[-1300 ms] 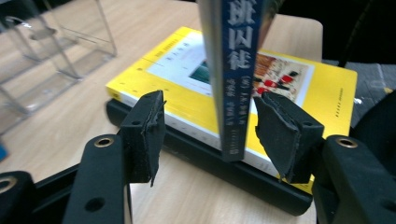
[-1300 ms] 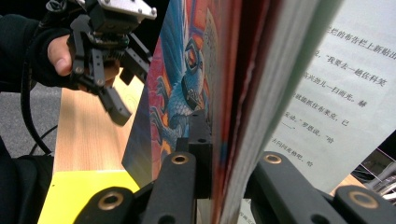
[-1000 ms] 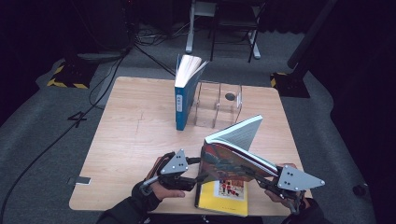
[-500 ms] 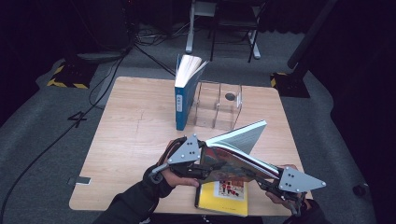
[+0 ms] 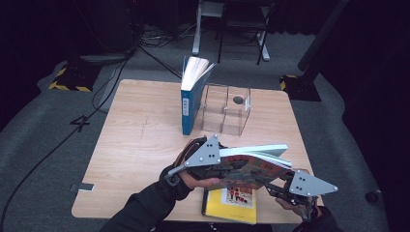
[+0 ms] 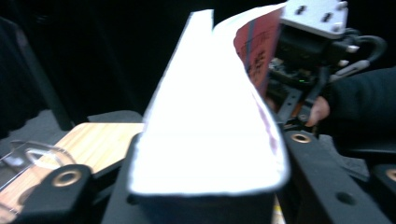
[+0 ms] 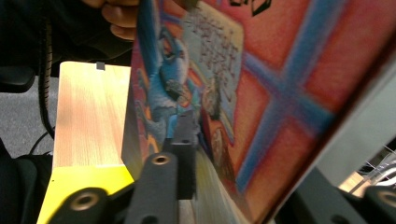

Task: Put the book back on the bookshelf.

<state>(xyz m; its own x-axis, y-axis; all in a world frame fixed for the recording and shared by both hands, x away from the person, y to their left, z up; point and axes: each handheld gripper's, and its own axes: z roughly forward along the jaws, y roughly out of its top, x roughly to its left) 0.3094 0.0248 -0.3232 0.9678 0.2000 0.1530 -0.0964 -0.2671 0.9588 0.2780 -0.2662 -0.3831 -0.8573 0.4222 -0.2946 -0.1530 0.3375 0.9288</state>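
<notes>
Slippage is the risk: colourful book (image 5: 254,166), lifted over the table's near edge above the yellow book (image 5: 232,205), sits between the left gripper (image 6: 205,186)'s just-closing jaws, while the right gripper (image 7: 219,186)'s jaws, just opening, loosen on its cover.

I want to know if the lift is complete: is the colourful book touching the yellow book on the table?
Apart. The high view shows the colourful book held up between both tools, above the yellow book, which lies flat on the table.
</notes>
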